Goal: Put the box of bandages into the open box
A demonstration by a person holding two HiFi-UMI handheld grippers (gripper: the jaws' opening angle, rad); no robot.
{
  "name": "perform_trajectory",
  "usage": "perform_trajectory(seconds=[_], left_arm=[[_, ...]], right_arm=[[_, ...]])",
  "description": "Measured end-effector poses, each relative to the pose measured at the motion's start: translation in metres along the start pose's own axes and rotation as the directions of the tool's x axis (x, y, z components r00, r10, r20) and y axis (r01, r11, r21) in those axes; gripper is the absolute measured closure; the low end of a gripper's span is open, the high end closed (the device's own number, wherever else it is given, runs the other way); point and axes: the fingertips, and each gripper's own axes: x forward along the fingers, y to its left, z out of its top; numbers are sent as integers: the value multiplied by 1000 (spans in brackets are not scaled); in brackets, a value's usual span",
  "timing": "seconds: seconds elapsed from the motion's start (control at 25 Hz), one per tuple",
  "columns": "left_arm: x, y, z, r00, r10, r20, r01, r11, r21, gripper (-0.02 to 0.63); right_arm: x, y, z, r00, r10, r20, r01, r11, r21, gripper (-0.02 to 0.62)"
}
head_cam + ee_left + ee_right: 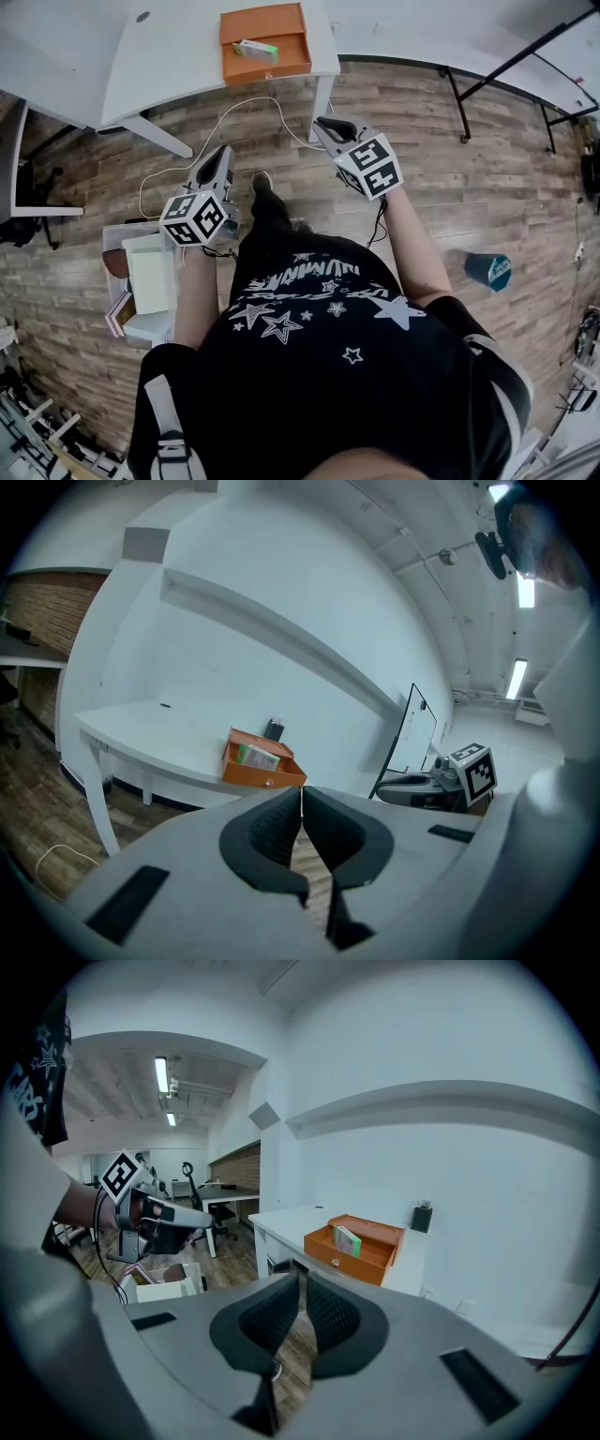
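Both grippers are held over the wooden floor (422,141), well apart from the white table (178,56). The left gripper (223,155) is seen in its own view with the jaws brought together, the pads meeting at the tips, and nothing is caught between them. The right gripper (325,123) is shown likewise, its jaws pressed together on nothing. The orange open box (281,66) is set at the table's right-hand corner, close to the near edge. The box of bandages (255,50), green and white, is found inside it, laid slightly askew to the walls. In both gripper views the open box is seen beyond the closed jaws, with the box of bandages resting in it. A small black object (421,1217) is stood on the table at the wall-side edge, just behind the open box. A white cable (225,117) is trailed across the floor below the table's near edge, and a blue-green container (489,271) is seen on the floor at the person's right.
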Motion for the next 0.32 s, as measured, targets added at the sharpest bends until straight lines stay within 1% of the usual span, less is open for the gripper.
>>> perform_trajectory(seconds=[0.32], left_arm=[[-5,-13,-6,1000,-6,0,6,1000,4,583]], right_arm=[[-13,3,-9,1000,-3,-4,3,1000,6,537]])
